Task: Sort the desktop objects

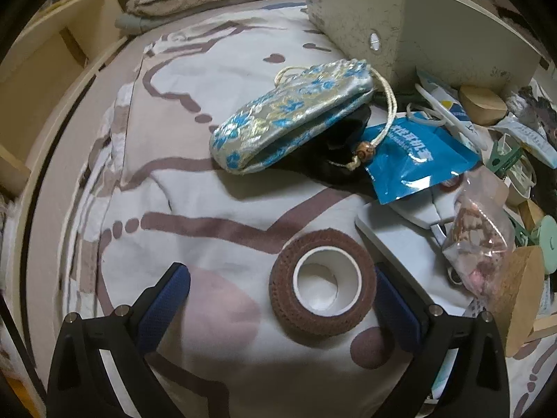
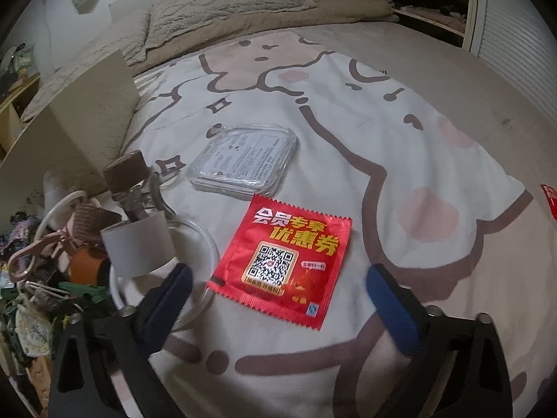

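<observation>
A: Left gripper status?

B: Released, jaws spread wide. The tape roll lies flat on the bed sheet between the pads, just beside the right pad and well apart from the left one. That placement suggests the roll has been set apart from the clutter on the right.

A: And the pouch?

B: Lying beside the roll's zone, resting partly on a black item and touching the blue packet. It appears sorted to the same open side.

A: Right gripper?

B: Also released, holding nothing. The red sachet lies flat between its pads; a clear case sits beyond it. Both look laid out as a flat-item group, away from the pile.

A: Surface?

B: A bed, cartoon-print sheet, pillow at the head; a board stands by the clutter. Soft fabric, so flat items may be hard to pinch.
</observation>
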Action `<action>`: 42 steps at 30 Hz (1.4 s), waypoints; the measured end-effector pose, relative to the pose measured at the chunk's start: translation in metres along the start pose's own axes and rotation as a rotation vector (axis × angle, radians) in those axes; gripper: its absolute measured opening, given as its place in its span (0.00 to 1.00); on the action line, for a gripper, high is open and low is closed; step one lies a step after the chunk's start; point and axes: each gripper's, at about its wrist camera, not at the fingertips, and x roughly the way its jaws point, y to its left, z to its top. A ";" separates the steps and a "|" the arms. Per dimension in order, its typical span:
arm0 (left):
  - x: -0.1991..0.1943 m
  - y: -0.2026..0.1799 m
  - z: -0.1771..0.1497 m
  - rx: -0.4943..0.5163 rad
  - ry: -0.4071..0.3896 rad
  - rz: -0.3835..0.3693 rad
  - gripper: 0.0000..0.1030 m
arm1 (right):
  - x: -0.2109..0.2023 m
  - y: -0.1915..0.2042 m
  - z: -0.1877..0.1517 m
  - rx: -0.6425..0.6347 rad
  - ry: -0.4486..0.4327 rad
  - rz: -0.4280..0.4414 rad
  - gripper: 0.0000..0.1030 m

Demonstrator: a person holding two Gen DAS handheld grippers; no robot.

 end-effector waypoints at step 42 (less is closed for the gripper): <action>-0.034 -0.002 0.010 0.014 -0.016 -0.090 0.46 | -0.014 0.001 0.010 0.048 -0.004 -0.023 0.89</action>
